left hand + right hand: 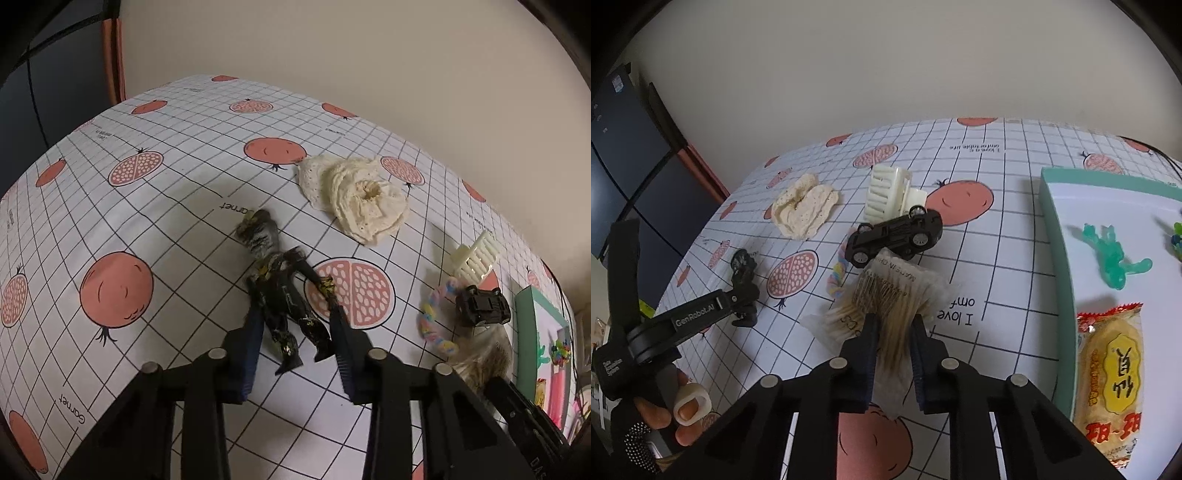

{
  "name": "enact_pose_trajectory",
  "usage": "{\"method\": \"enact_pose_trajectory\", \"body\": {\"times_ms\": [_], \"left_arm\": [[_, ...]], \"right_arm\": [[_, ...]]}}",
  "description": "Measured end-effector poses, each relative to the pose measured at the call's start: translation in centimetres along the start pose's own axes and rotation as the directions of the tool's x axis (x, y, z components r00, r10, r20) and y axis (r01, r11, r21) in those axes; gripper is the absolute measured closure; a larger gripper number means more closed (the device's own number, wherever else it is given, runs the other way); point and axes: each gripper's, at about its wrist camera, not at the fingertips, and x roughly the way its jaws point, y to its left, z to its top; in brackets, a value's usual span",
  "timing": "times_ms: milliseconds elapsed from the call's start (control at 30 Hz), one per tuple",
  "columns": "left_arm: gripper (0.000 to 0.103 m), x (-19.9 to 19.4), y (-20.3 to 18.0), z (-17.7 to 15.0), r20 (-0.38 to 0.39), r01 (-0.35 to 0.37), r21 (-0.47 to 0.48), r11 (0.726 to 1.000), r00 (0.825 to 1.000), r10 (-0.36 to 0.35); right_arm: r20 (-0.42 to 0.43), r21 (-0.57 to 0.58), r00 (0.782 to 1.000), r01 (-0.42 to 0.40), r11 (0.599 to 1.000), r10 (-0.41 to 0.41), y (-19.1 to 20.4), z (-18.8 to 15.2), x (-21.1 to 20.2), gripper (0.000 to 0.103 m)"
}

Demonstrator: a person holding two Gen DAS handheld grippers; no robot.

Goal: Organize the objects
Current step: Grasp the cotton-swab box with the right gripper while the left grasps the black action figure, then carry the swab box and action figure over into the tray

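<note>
A black and gold action figure (pixel 284 295) lies on the pomegranate-print tablecloth (pixel 147 229). My left gripper (pixel 295 310) is open and straddles its torso and legs, and the figure's arm lies against the right fingertip. In the right wrist view my right gripper (pixel 894 321) is shut on a clear packet of cotton swabs (pixel 886 295), just in front of an overturned black toy car (pixel 897 236). The figure (pixel 742 273) and the left gripper (pixel 742 295) also show at the left of that view.
A cream crocheted cloth (pixel 354 199), a cream hair claw (pixel 476 254), a pastel braided hair tie (pixel 436 321) and the car (pixel 480 304) lie on the table. At the right, a teal-rimmed box (pixel 1056 258) holds a green toy lizard (pixel 1115 258) and a snack packet (pixel 1108 387). A hand (pixel 665 410) holds the left gripper.
</note>
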Motion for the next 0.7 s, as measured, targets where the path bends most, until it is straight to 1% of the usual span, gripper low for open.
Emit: {"method": "enact_pose_trajectory", "body": {"times_ms": [200, 233, 300, 400, 700], "left_arm": [[0.067, -0.3, 0.4, 0.0, -0.002, 0.015, -0.022, 1.0, 1.0, -0.015], [0.067, -0.4, 0.5, 0.0, -0.001, 0.015, -0.025, 1.0, 1.0, -0.015], [0.067, -0.6, 0.5, 0.0, 0.003, 0.016, -0.028, 0.999, 1.0, -0.016], [0.067, -1.0, 0.4, -0.1, 0.006, 0.021, -0.028, 0.999, 1.0, -0.02], [0.067, -2.4, -0.2, -0.2, 0.02, 0.032, -0.022, 0.999, 0.999, -0.031]], "right_arm": [[0.006, -0.008, 1.0, -0.012, 1.0, 0.012, 0.3, 0.1, -0.6, 0.088], [0.009, -0.011, 1.0, -0.011, 1.0, 0.011, 0.4, 0.1, -0.7, 0.093], [0.013, -0.013, 1.0, -0.023, 1.0, 0.023, 0.4, 0.2, -1.1, 0.093], [0.015, -0.027, 1.0, -0.015, 1.0, 0.016, 0.6, 0.2, -1.4, 0.098], [0.028, -0.015, 1.0, -0.009, 1.0, 0.009, 0.0, 0.2, -2.6, 0.1]]}}
